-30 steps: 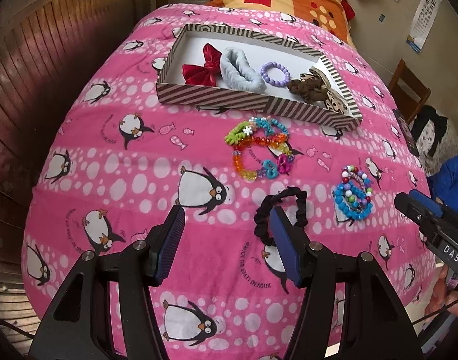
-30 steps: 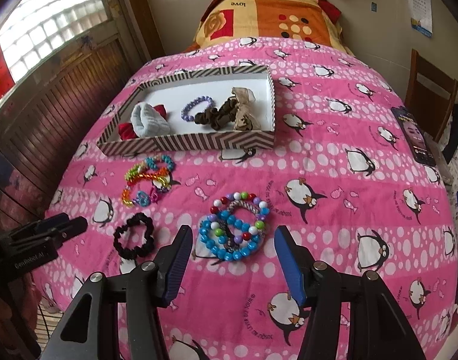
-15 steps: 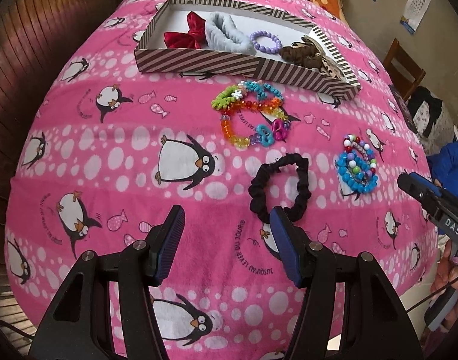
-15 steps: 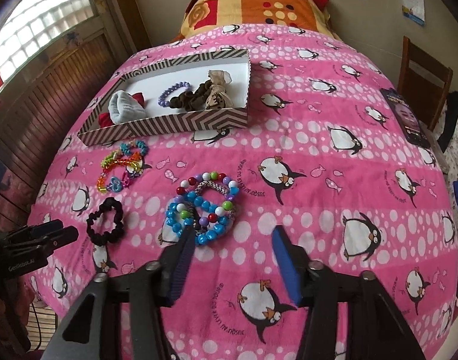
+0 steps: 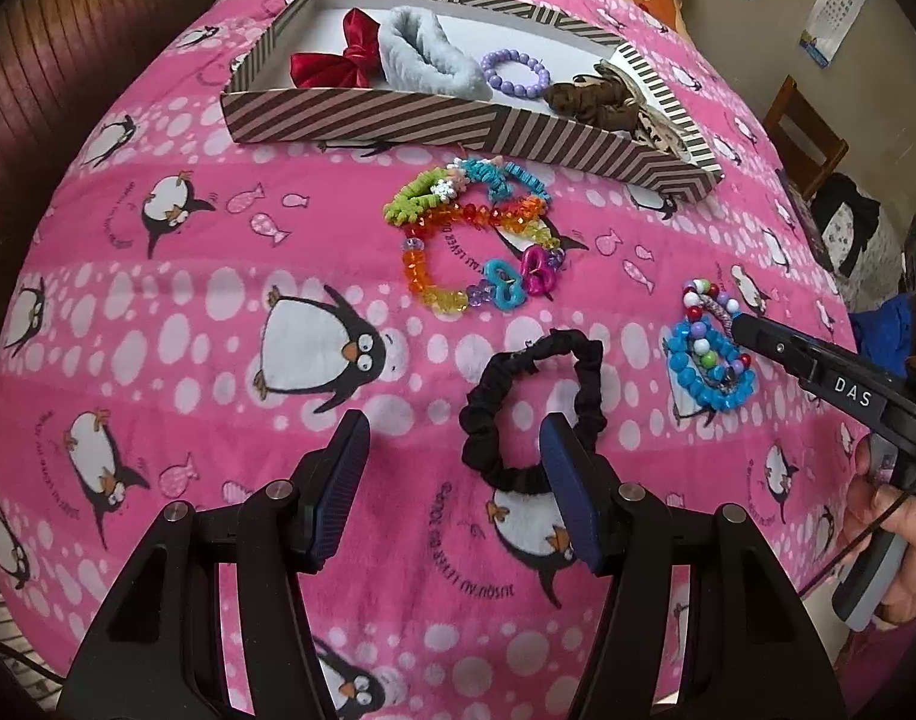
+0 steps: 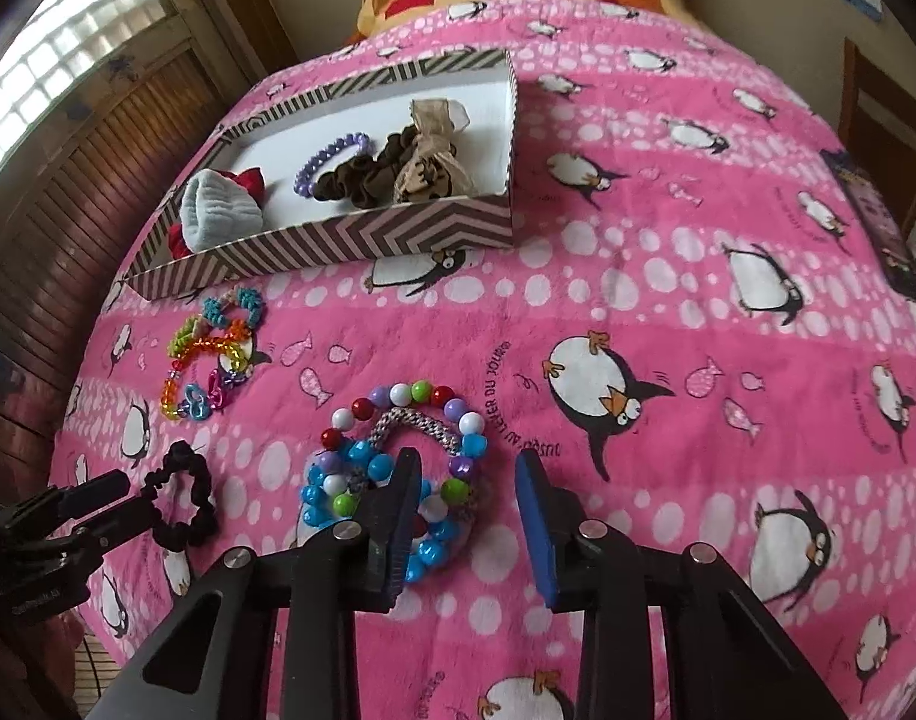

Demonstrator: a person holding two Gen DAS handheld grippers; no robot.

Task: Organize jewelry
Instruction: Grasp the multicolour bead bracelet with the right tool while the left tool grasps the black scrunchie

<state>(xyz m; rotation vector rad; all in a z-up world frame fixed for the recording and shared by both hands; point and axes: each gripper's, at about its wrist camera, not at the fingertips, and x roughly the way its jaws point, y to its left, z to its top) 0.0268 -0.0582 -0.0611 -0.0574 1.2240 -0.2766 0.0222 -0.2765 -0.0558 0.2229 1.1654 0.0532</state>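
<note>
On the bed: pink penguin-print fleece blanket (image 6: pixel 637 276).
My right claw (image 6: pixel 466 516): closing, pads straddling the near rim of the blue-and-multicoloured bead bracelets (image 6: pixel 398 468), lying flat.
My left claw (image 5: pixel 452 480): apart, right pad inside the black fabric scrunchie (image 5: pixel 532 402), its long axis running away from me.

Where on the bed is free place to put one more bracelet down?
Bare blanket lies right of the striped box and of the bead bracelets. In front of the box it is crowded: colourful bracelets, black scrunchie, both tools.
</note>
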